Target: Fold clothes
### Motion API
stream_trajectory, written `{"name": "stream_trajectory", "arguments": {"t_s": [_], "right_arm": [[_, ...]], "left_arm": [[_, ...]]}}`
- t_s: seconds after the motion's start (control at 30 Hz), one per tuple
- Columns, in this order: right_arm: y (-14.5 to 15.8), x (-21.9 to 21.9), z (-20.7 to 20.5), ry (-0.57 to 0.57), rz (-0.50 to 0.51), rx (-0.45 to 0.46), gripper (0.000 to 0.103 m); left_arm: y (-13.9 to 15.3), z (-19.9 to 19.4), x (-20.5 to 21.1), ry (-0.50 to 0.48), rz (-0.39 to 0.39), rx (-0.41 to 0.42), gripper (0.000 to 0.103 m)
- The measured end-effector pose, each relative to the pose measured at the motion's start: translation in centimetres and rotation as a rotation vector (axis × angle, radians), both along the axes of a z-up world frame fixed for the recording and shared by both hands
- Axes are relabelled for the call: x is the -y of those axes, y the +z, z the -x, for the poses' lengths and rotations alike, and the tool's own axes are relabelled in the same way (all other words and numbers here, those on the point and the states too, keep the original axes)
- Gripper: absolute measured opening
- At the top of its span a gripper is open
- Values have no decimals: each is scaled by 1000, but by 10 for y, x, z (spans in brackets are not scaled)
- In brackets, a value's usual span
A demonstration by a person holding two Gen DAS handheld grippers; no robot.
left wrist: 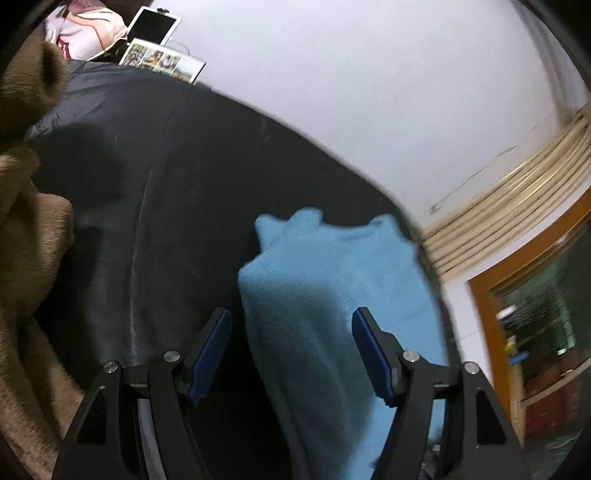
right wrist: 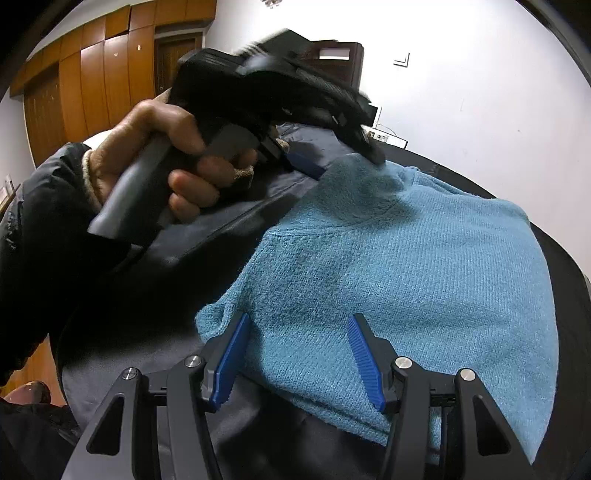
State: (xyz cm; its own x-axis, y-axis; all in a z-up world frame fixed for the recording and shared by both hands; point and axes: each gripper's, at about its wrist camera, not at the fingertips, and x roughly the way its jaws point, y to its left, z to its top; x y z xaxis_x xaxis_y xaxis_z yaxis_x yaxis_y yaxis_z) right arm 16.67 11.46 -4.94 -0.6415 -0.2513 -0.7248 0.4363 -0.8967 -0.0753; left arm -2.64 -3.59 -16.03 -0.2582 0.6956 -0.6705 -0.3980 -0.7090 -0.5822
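Note:
A light blue knit sweater (left wrist: 332,280) lies folded on the dark cloth-covered surface (left wrist: 166,166). My left gripper (left wrist: 291,325) hangs over the sweater's near part with its blue pads wide apart and nothing pressed between them. In the right wrist view the same sweater (right wrist: 406,266) spreads out ahead. My right gripper (right wrist: 299,328) stands open over its near left corner, the knit lying below the gap. A hand (right wrist: 155,155) in a dark sleeve holds the other gripper's handle at the sweater's far left edge.
A brown fleece garment (left wrist: 26,258) is heaped at the left of the surface. A tablet (left wrist: 153,24) and a photo booklet (left wrist: 162,61) stand at its far edge by the white wall. Wooden wardrobe doors (right wrist: 92,74) fill the back left.

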Motion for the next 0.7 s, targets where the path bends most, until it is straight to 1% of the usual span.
{"name": "stream_trajectory", "arguments": {"t_s": [0.13,0.23,0.37,0.47,0.53,0.6,0.7], "right_arm": [[0,-1,0,0,4,2,58],[0,-2,1,1,9,6,58],[0,-2,2,1,10,7,58],[1,-3,1,5,11,7,58],[1,-2,0,4,11,7,58],[1,-2,0,4,12,7,58],[2,-2,1,4,14,8,58]], "left_arm": [[-9,2,-8,24,72,-22,68],[-9,0,-9,32,120,-67,68],[-11,0,-9,39,134,-89,68],[-9,-4,-9,39,155,-122,70],[-5,-8,-8,38,158,-143,70],[3,-12,-5,41,145,-168,70],[23,-22,3,34,60,-202,71]]}}
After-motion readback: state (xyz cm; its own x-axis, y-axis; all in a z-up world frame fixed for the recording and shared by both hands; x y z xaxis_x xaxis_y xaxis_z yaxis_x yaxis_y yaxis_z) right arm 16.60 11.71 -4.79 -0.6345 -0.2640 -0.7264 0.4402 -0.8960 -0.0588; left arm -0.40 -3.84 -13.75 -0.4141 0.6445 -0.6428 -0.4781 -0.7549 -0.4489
